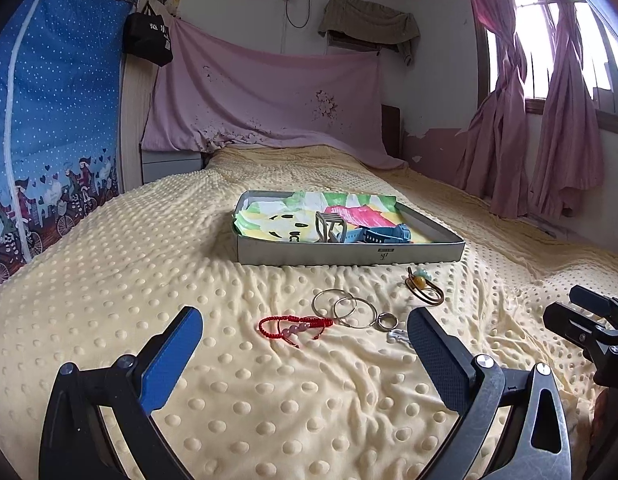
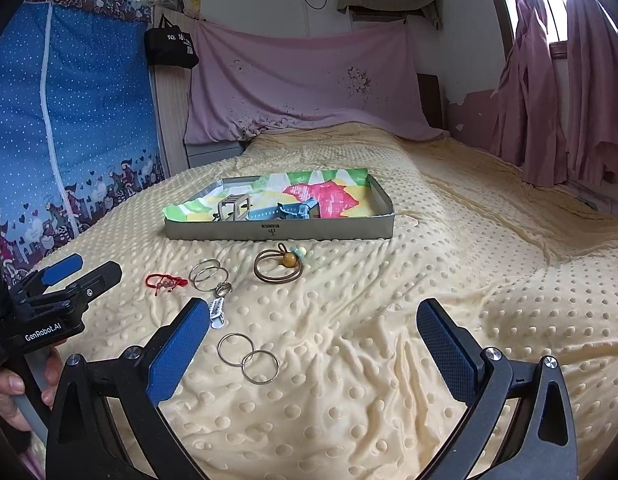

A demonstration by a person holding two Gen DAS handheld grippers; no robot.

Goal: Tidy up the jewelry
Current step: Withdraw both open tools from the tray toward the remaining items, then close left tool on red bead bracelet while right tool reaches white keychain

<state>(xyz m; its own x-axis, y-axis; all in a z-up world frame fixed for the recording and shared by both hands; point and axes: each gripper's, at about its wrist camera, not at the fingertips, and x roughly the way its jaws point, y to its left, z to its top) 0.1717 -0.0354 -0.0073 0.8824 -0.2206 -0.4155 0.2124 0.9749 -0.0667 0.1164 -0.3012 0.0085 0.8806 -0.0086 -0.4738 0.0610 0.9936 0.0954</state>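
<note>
Jewelry lies loose on the yellow dotted blanket [image 1: 269,400]. A red cord bracelet [image 1: 295,326] [image 2: 165,280] sits just beyond my open left gripper [image 1: 305,314] [image 2: 99,264]. To its right are two silver hoops [image 1: 345,308] [image 2: 207,274], a small ring [image 1: 387,321] [image 2: 223,289] and a white clip [image 1: 399,337] [image 2: 217,312]. A brown hair tie with an amber bead [image 1: 423,290] [image 2: 279,266] lies near the grey tray [image 1: 349,256] [image 2: 277,233]. Another pair of hoops [image 2: 249,358] rests in front of my open right gripper [image 2: 314,306] [image 1: 565,304]. Both grippers hold nothing.
The tray is lined with a colourful cloth and holds a beige hair claw [image 2: 233,208] and a blue clip [image 2: 293,210]. A blue fabric wardrobe [image 2: 69,120] stands at the left, a pink sheet [image 2: 301,88] behind the bed, pink curtains [image 2: 549,100] at the right. A hand [image 2: 13,396] grips the left handle.
</note>
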